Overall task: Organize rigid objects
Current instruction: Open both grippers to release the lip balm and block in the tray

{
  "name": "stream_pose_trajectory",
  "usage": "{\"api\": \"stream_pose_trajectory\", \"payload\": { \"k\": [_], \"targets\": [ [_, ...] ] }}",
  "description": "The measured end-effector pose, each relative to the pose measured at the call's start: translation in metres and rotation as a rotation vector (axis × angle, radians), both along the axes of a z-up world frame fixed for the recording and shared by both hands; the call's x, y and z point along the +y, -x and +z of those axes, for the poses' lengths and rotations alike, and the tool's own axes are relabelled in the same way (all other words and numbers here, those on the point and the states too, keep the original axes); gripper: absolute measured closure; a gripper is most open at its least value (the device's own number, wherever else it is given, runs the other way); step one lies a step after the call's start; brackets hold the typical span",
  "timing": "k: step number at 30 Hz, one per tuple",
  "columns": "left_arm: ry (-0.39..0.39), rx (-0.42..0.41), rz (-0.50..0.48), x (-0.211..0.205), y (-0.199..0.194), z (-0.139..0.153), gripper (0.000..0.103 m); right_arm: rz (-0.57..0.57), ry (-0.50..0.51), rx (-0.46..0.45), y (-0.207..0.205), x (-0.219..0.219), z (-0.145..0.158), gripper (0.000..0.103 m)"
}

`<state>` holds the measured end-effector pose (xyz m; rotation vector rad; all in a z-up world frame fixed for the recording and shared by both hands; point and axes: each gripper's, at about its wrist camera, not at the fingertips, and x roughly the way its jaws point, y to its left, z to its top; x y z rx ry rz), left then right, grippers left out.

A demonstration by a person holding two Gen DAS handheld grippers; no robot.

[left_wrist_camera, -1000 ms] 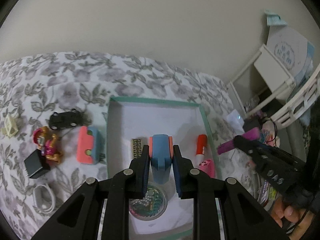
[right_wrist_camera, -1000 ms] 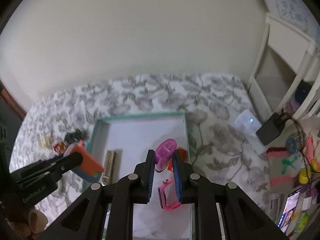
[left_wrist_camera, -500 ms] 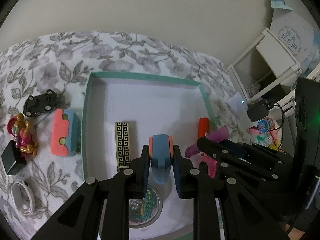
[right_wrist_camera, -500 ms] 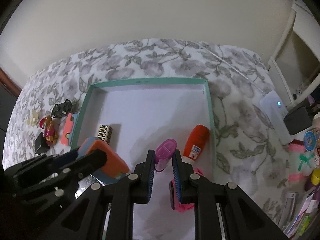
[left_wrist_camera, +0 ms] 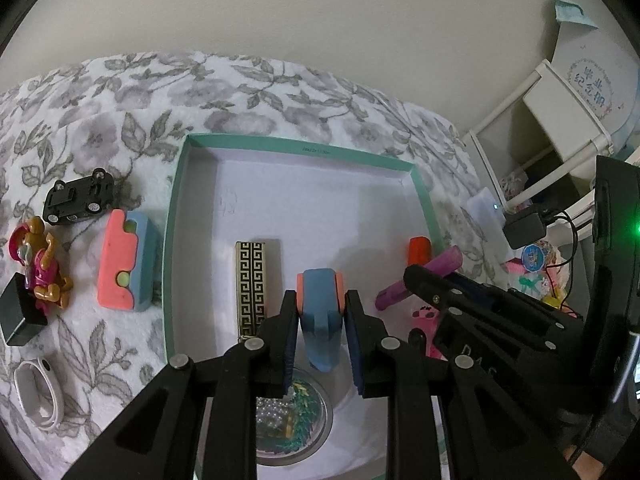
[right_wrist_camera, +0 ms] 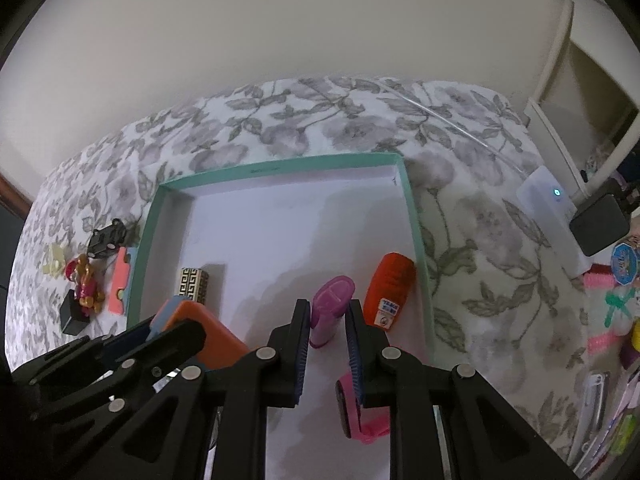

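Left wrist view: the left gripper [left_wrist_camera: 321, 314] stood low inside the teal-rimmed box [left_wrist_camera: 174, 216], jaws opening around the blue-and-orange block [left_wrist_camera: 320, 304]; the white floor beyond lay bare.

Right wrist view: the right gripper [right_wrist_camera: 327, 322] clamped the smooth magenta tube [right_wrist_camera: 330, 306] beside the orange bottle [right_wrist_camera: 390, 290].

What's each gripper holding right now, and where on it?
Left gripper, jaws opening: blue-and-orange block between them, by its orange sides. Right gripper: purple tube, at its lower body.

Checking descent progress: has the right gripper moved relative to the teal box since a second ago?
Yes. The right gripper, holding the purple tube, has come down into the teal box, beside the orange tube.
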<state>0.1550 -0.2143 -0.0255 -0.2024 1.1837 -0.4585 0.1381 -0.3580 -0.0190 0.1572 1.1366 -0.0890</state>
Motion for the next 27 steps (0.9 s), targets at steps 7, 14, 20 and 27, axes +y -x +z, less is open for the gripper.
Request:
{"api": "stream_pose_trajectory", "payload": {
  "k": [7, 14, 20, 27],
  "targets": [
    [0.002, -0.004, 0.009, 0.002, -0.001, 0.006, 0.062, -0.029, 0.010, -0.020, 0.003, -0.006, 0.010, 0.070],
    [-0.027, -0.043, 0.044, 0.014, -0.001, 0.022, 0.059, -0.033, 0.020, -0.051, 0.004, -0.007, 0.025, 0.070],
    [-0.071, -0.083, 0.116, 0.035, -0.004, 0.035, 0.047, -0.036, 0.035, -0.102, 0.007, -0.008, 0.043, 0.042],
    [-0.139, -0.106, 0.189, 0.054, -0.010, 0.033, 0.029, -0.022, 0.035, -0.116, 0.008, -0.008, 0.045, 0.027]
  ]
}}
